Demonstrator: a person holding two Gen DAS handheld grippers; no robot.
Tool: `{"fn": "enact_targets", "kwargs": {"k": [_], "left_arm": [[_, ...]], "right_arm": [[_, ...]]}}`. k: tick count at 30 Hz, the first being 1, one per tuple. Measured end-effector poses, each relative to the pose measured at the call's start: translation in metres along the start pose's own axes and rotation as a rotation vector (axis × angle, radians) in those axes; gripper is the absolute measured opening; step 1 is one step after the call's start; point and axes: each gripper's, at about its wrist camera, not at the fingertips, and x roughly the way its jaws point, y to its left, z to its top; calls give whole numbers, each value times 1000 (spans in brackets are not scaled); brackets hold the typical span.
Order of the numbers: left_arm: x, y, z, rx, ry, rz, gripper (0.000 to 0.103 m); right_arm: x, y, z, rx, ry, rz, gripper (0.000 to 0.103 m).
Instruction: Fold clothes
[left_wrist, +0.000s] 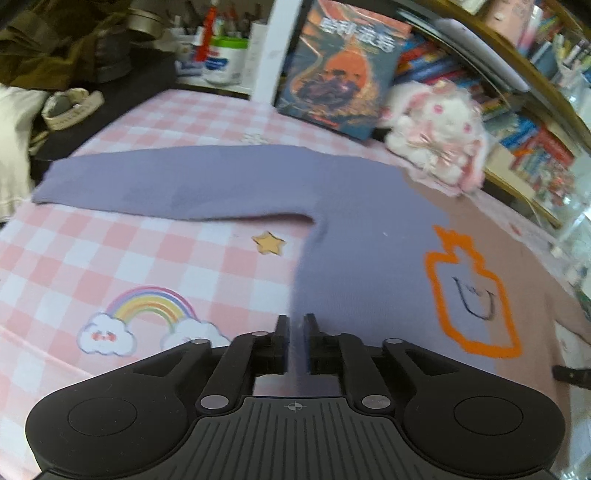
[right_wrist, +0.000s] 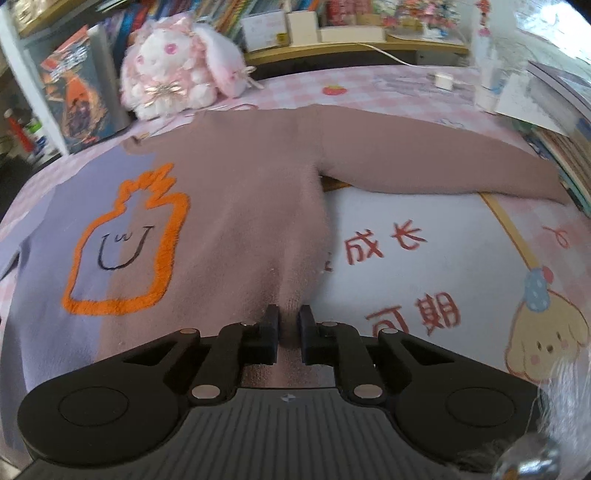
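A two-tone sweater (left_wrist: 362, 236) lies flat on the pink checked cloth, purple on its left half and brown on its right half (right_wrist: 251, 206), with an orange outlined figure (right_wrist: 125, 243) on the chest. Its purple sleeve (left_wrist: 166, 184) stretches left, its brown sleeve (right_wrist: 436, 166) stretches right. My left gripper (left_wrist: 294, 325) is shut on the sweater's purple bottom hem. My right gripper (right_wrist: 288, 317) is shut on the brown bottom hem, which puckers up between its fingers.
A white and pink plush rabbit (right_wrist: 177, 70) sits just beyond the collar, next to a standing book (left_wrist: 340, 70). Bookshelves (left_wrist: 524, 122) line the far edge. A charger and cable (right_wrist: 443, 79) lie far right. Jars and clutter (left_wrist: 221, 59) stand far left.
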Motion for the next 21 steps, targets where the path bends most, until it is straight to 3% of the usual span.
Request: {"fn": "enact_targets", "kwargs": {"k": [4,7,11,15,18,21], "left_arm": [[3,-2,-6,16,31,-3,16],[4,2,-7,16,35,-12,23],[6,2,-6,23,24,-21,24],[10,-4,-6,34,20,-34,9],[10,-3,-5,24,14,-31,4],[8,2,-4,13,4,-17,1]], "right_arm": [[-12,-6,-8,42,-6,-22,15],[-18,-7,-15,56,-4,-31,17],[-22,-5,-23,69,8,-48,32],[-24,2,-29,43,6,-61,31],[-23,5,-29,18,2,-45,14],[-20,12,-28,-7,-2,-40,11]]}}
